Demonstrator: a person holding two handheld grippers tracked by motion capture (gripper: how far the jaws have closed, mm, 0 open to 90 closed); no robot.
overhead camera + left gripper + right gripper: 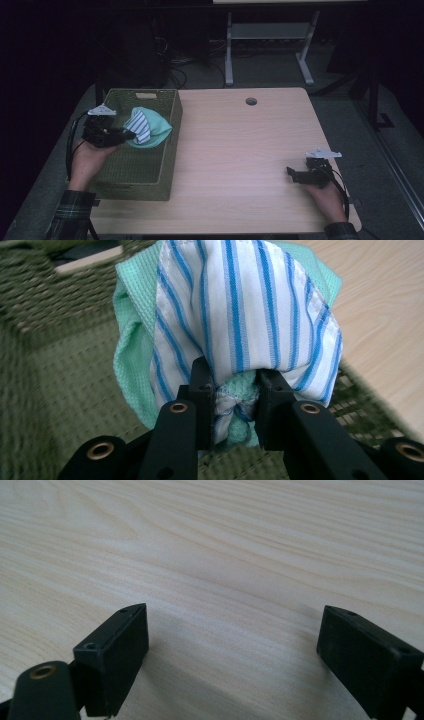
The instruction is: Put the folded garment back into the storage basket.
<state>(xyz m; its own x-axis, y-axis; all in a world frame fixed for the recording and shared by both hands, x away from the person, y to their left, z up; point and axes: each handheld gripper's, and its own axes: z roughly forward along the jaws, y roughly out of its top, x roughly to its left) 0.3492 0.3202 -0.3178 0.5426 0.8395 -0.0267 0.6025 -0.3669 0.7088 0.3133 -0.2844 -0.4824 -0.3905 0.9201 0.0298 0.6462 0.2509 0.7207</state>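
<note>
My left gripper (129, 134) (234, 390) is shut on a bunched bundle of cloth over the green woven basket (170, 165) (60, 385). The bundle is a white cloth with blue stripes (139, 125) (240, 310) wrapped with a mint green cloth (159, 129) (131, 355). It hangs above the basket's upper right part, near its right wall. My right gripper (291, 173) (232, 645) rests low over the bare wooden table (240, 145) (210, 540) at the right, open, with nothing between its jaws.
The basket stands at the table's left edge. A round cable hole (251, 101) lies near the far edge. Beyond the table stand a white desk frame (229, 55) and cables on the dark floor.
</note>
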